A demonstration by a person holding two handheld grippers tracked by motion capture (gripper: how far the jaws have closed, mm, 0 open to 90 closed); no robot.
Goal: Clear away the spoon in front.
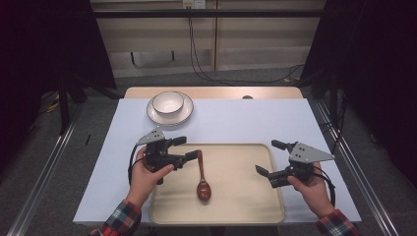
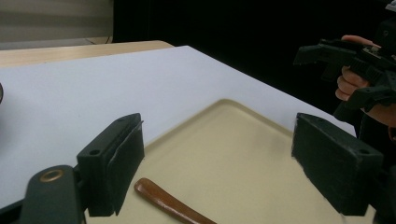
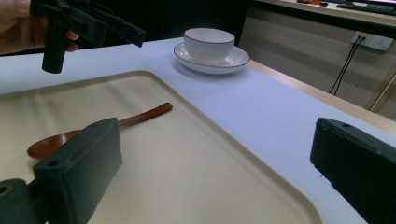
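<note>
The brown spoon (image 1: 202,181) lies flat on the beige tray (image 1: 246,206), its handle tip just beside the left tool (image 1: 186,150), whose jaws gape wide with nothing held. The right tool (image 1: 268,160) hovers over the tray's opposite edge, jaws wide apart and empty. Beyond the left tool, a white bowl (image 1: 167,102) sits on a plate (image 1: 183,115) on the desk (image 1: 246,120).

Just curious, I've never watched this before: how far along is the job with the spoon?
The spoon already lies on the tray. The left gripper hovers open by its handle, gripping nothing. The right gripper is open too. The bowl sits on its plate, apparently still to be dealt with.
</note>
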